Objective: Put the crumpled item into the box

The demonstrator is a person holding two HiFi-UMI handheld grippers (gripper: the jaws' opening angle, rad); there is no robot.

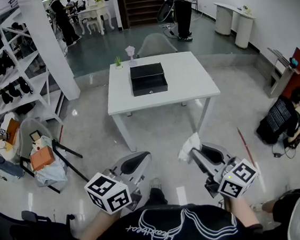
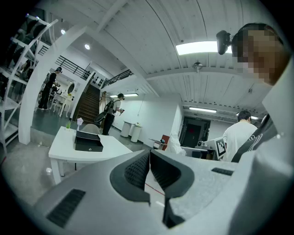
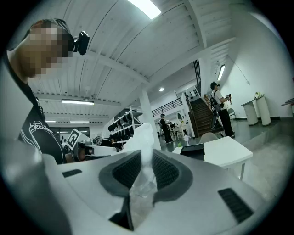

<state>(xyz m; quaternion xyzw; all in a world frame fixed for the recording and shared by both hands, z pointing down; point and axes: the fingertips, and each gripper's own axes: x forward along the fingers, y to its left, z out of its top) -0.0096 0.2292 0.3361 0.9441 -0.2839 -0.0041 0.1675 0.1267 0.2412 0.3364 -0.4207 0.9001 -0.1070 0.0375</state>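
A black box (image 1: 148,78) with its lid up lies on the white table (image 1: 188,81) ahead of me; it also shows as the box (image 2: 88,141) in the left gripper view and the box (image 3: 192,150) in the right gripper view. My right gripper (image 1: 194,152) is shut on a crumpled white item (image 1: 189,148), which sticks up between its pads as the white item (image 3: 143,151). My left gripper (image 1: 140,166) is shut with nothing between its jaws, seen again as the left gripper (image 2: 149,170). Both are held low, well short of the table.
A small plant (image 1: 118,62) and a white ornament (image 1: 130,51) stand at the table's far edge, a grey chair (image 1: 155,45) behind it. Shelving (image 1: 6,68) and a folded chair with bags (image 1: 43,157) are at left. A person (image 1: 283,121) crouches at right; others stand at the back.
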